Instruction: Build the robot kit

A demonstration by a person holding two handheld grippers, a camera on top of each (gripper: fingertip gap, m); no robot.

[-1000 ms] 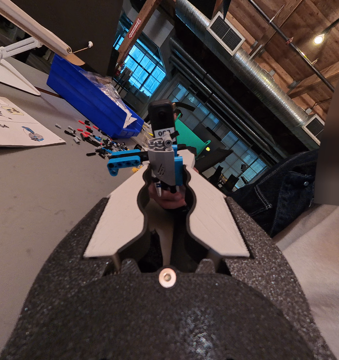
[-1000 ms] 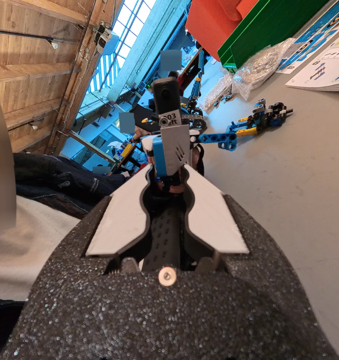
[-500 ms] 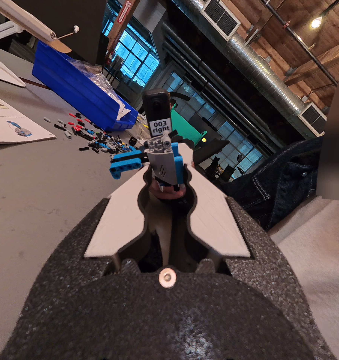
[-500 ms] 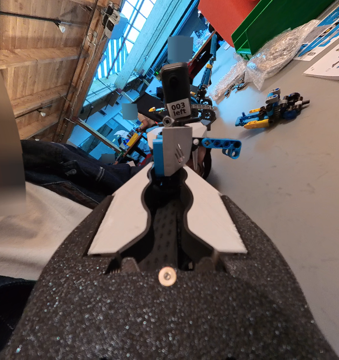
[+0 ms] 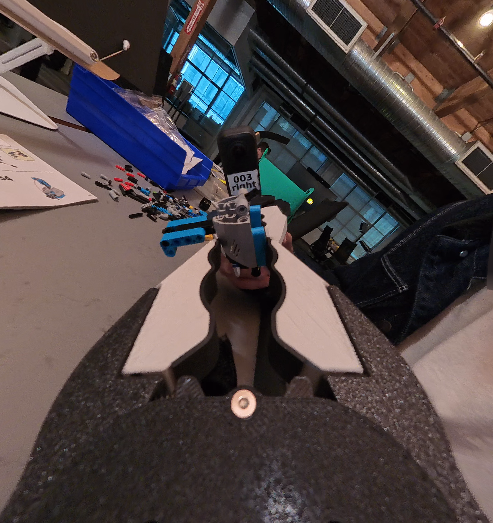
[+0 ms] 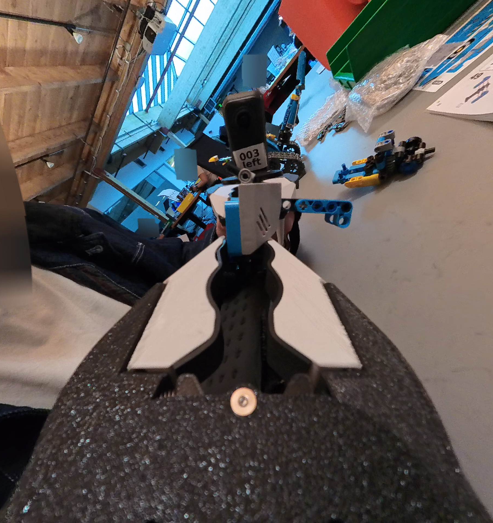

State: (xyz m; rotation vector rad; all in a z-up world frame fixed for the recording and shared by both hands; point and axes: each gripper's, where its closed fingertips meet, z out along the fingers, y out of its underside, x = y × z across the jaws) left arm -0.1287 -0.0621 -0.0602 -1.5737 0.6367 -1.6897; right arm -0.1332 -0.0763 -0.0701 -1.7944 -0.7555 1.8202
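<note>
We've got both grippers facing each other above the grey tabletop point(image 5: 55, 283), left gripper point(image 5: 243, 254) and right gripper point(image 6: 246, 252) each with jaws clamped narrow on the same grey-and-blue brick assembly point(image 5: 239, 237), probably steadying it from both ends. Its blue beam point(image 6: 324, 210) juts sideways; loose pieces point(image 5: 151, 198) lie beside the blue bin point(image 5: 126, 133)
</note>
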